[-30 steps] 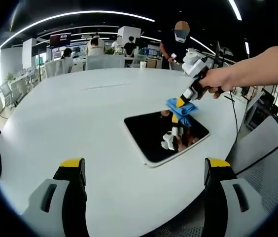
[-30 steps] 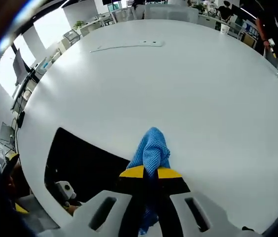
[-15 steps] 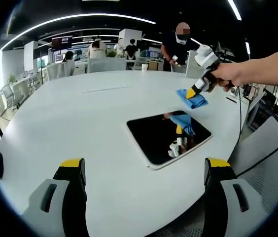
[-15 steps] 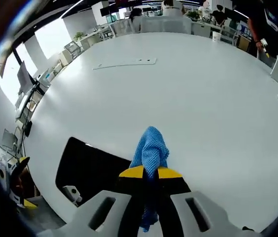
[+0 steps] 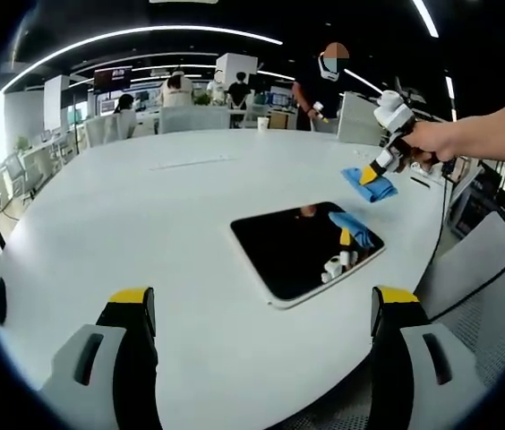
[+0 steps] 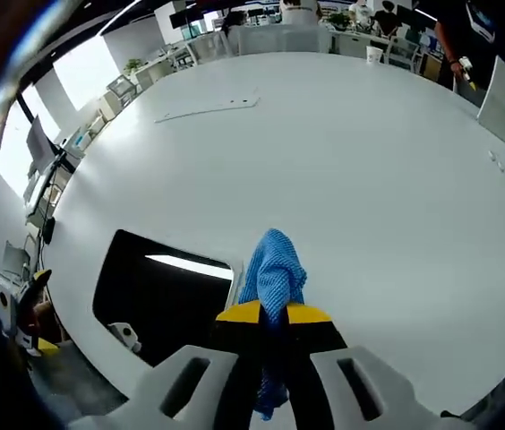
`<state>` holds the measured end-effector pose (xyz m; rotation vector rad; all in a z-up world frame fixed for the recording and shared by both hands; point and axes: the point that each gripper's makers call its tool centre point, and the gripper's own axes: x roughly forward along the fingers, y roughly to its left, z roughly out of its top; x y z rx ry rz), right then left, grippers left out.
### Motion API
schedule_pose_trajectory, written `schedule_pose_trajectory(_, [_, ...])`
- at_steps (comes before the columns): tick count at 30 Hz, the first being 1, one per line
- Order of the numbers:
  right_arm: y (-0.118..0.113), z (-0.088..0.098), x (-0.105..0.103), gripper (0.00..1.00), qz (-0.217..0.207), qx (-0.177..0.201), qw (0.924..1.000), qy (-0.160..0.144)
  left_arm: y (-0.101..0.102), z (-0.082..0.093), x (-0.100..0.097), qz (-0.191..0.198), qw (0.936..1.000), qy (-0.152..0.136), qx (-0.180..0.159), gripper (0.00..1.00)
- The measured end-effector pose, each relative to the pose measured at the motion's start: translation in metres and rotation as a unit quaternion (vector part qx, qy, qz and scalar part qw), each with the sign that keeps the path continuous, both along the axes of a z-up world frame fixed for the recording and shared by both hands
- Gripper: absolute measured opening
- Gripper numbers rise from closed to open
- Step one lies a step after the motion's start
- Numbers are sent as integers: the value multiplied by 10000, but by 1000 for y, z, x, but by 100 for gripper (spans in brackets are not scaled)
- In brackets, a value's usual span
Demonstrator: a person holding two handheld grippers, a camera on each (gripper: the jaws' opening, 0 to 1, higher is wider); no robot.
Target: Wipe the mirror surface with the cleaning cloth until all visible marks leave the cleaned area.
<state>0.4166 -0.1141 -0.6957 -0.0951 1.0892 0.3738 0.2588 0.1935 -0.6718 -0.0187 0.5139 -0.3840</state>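
Observation:
A dark rectangular mirror [image 5: 304,248] with a pale rim lies flat on the white round table [image 5: 145,215]; in the right gripper view the mirror [image 6: 158,291] sits at lower left. My right gripper [image 6: 273,313] is shut on a blue cleaning cloth [image 6: 275,269], which hangs above the table just right of the mirror's edge. In the left gripper view that right gripper [image 5: 380,174] holds the cloth [image 5: 367,184] up beyond the mirror's far right corner, in a person's hand. My left gripper [image 5: 261,300] stands open, low over the table's near edge, short of the mirror.
Chairs [image 5: 190,113] and seated people line the table's far side. A person in dark clothes [image 5: 324,90] stands behind. A thin flat strip [image 6: 208,109] lies on the table far away. A grey chair back [image 5: 485,269] and a cable are at right.
The right gripper has lifted the cloth off the mirror and carried it away to the right, past the mirror's edge. The left gripper has stayed put.

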Motion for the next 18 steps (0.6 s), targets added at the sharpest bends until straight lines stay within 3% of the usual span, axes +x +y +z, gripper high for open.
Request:
schedule_pose_trajectory(7, [-3, -14, -10, 3, -51, 42, 9998, 183, -1, 2, 0, -9, 10000, -36, 15, 99])
schedule_pose_trajectory(18, [-8, -57, -28, 3, -150, -108, 9982, 572, 2, 1, 0, 71, 10000, -11, 3, 99])
